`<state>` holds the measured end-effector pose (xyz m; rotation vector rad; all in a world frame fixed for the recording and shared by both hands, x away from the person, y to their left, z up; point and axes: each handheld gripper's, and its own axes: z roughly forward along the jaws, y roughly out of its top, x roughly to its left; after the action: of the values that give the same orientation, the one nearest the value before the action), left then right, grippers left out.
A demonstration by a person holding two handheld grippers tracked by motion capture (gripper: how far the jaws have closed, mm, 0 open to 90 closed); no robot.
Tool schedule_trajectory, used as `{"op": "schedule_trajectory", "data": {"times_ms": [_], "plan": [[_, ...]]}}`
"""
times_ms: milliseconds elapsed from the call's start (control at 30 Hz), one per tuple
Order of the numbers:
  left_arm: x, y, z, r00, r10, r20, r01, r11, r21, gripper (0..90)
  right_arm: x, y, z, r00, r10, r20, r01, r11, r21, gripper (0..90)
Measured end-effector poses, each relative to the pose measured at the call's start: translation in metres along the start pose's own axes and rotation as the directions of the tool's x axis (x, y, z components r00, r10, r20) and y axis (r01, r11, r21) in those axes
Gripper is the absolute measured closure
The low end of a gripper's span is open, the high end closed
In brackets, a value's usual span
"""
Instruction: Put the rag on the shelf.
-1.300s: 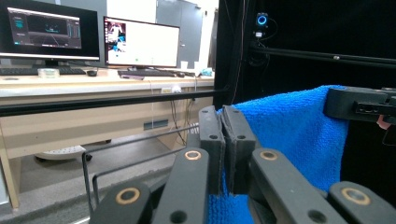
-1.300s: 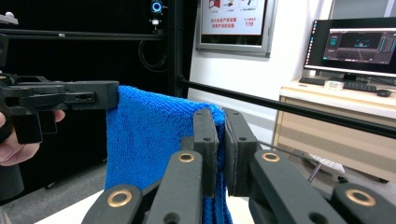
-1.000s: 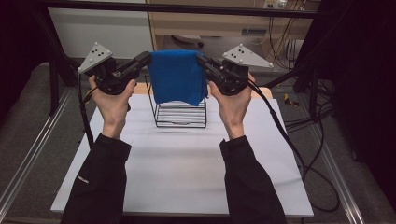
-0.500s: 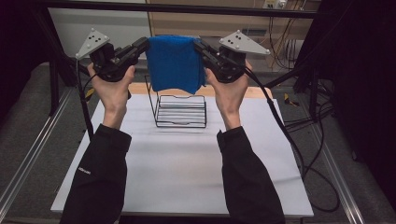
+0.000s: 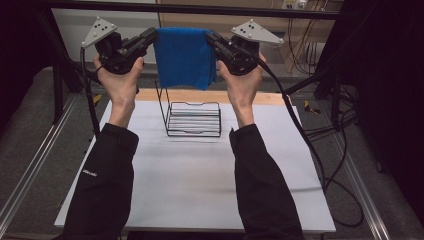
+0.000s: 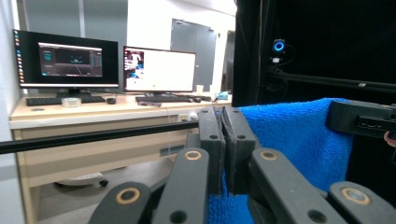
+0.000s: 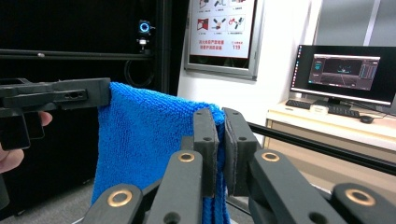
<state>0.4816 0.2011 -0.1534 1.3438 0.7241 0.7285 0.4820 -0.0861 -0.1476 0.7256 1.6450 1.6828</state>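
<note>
The soft blue terry cloth (image 5: 185, 57) hangs in the air, stretched flat between two black grippers. The left gripper (image 5: 150, 37) pinches one top corner, and the right gripper (image 5: 211, 38) pinches the other. Both sets of jaws are squeezed tight on the cloth.

Right under it stands a black wire rack (image 5: 192, 116) on the white table (image 5: 200, 185). The cloth's bottom edge hangs above the rack's tall back bar.

I think the cloth goes over that bar. To do it well, keep both hands level, keep the cloth pulled flat, and don't let go until it sits evenly.
</note>
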Motion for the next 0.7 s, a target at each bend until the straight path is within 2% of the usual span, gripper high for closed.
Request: {"op": "schedule_trajectory", "data": {"times_ms": [267,367,467,600,700], "plan": [[0.006,0.002,0.016,1.0000,0.009,-0.003,-0.009,1.0000,0.001,87.1,-0.012,0.001,0.009,0.9999,0.006,0.013,-0.006,1.000,-0.005,85.4],[0.008,-0.002,0.022,1.0000,-0.002,-0.005,0.002,1.0000,0.003,87.1,-0.014,0.000,0.014,0.9997,-0.002,0.025,0.002,1.000,0.005,85.4],[0.011,-0.005,0.028,0.9999,0.008,-0.012,-0.008,0.9999,0.011,87.1,-0.017,-0.002,0.017,0.9994,-0.014,0.033,0.014,1.000,0.012,85.4],[0.017,-0.008,0.034,0.9997,-0.018,-0.018,0.019,0.9998,0.006,87.1,-0.021,-0.003,0.023,0.9992,-0.018,0.037,0.017,1.000,0.018,85.4],[0.020,-0.010,0.038,0.9992,-0.018,-0.035,0.018,0.9998,0.004,87.1,-0.021,-0.003,0.029,0.9990,-0.021,0.040,0.020,1.000,0.014,85.3]]}}
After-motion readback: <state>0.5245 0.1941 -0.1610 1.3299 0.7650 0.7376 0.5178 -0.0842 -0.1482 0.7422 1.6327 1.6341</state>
